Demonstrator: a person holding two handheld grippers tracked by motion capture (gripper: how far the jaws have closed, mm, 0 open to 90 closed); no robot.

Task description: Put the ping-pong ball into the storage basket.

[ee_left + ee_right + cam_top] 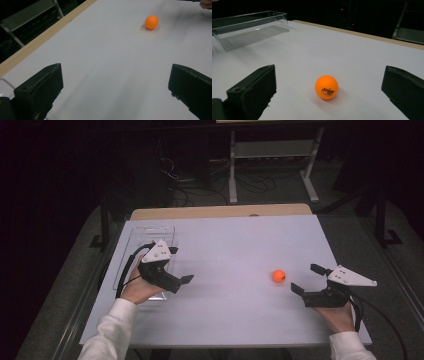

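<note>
Nearest to us in the high view, two white sleeves come in from the bottom edge, each hand holding a gripper low over the white worktop (225,245). Our right gripper (306,279) sits near the right edge with its jaws spread wide and nothing between them — in the right gripper view the two black jaws stand well apart at the bottom corners. Just ahead of them lies the orange ball (326,87), resting on the worktop, untouched, with small dark print on its lower face. In the high view the ball (278,276) lies just to the left of that gripper's jaws. Our left gripper (181,265) is well apart from the ball, on the left side of the worktop, its jaws likewise open and empty; in the left gripper view the ball (151,22) shows small and far off. Beyond and partly under the left hand stands a clear plastic tray (131,245), seen in the right gripper view as a shallow transparent box (249,27) near the far corner.
</note>
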